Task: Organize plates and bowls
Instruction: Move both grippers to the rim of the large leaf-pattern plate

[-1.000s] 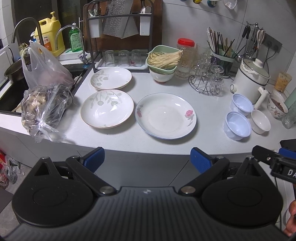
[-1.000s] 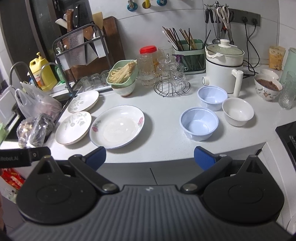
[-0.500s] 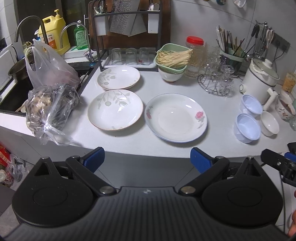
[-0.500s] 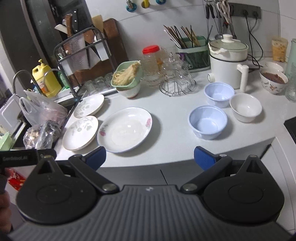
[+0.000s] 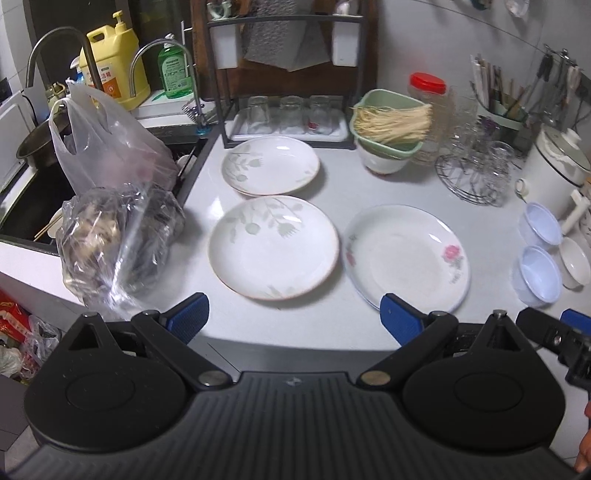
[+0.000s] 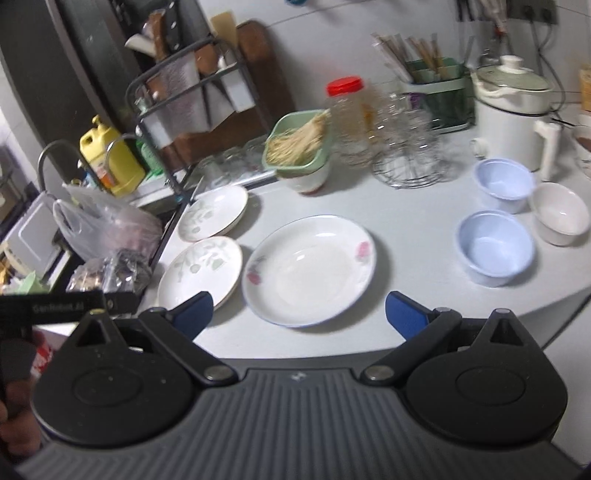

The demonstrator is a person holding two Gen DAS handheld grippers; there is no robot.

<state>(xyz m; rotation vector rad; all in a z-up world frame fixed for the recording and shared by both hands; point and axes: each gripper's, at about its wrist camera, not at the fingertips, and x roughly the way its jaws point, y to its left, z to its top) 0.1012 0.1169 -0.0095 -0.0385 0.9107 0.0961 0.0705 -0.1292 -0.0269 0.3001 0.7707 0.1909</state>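
1. Left gripper [image 5: 293,314], lower centre of the left wrist view: blue-padded fingers spread wide, nothing between them; it hangs at the front edge of the white countertop [image 5: 369,188], before the gap between two plates.
2. Right gripper [image 6: 299,312], lower centre of the right wrist view: fingers likewise spread and empty; its left pad overlaps the rim of the leaf-pattern plate in the picture, but contact cannot be told.
3. Leaf-pattern plate [image 5: 273,246], centre of the left wrist view; it lies flat, just beside the rose-pattern plate [image 5: 406,257] to its right, rims almost touching.
4. Second leaf-pattern plate [image 5: 270,165], above the first in the frame, near the foot of the dark rack [image 5: 284,22]; a second rim seems to show beneath it.
5. Two pale-blue bowls, one nearer [image 6: 496,247] and one farther [image 6: 504,184], right of the right wrist view; a white bowl [image 6: 561,213] stands just beside them, at the frame's right edge.
6. Green basket of dry noodles [image 5: 389,123], upper centre-right, seated in a white bowl; red-lidded jar [image 5: 427,92] behind it.
7. Plastic bags [image 5: 110,206], left of frame, at the sink's edge; yellow detergent jug [image 5: 114,66], upper left.
8. White electric pot [image 6: 511,110], upper right of the right wrist view.
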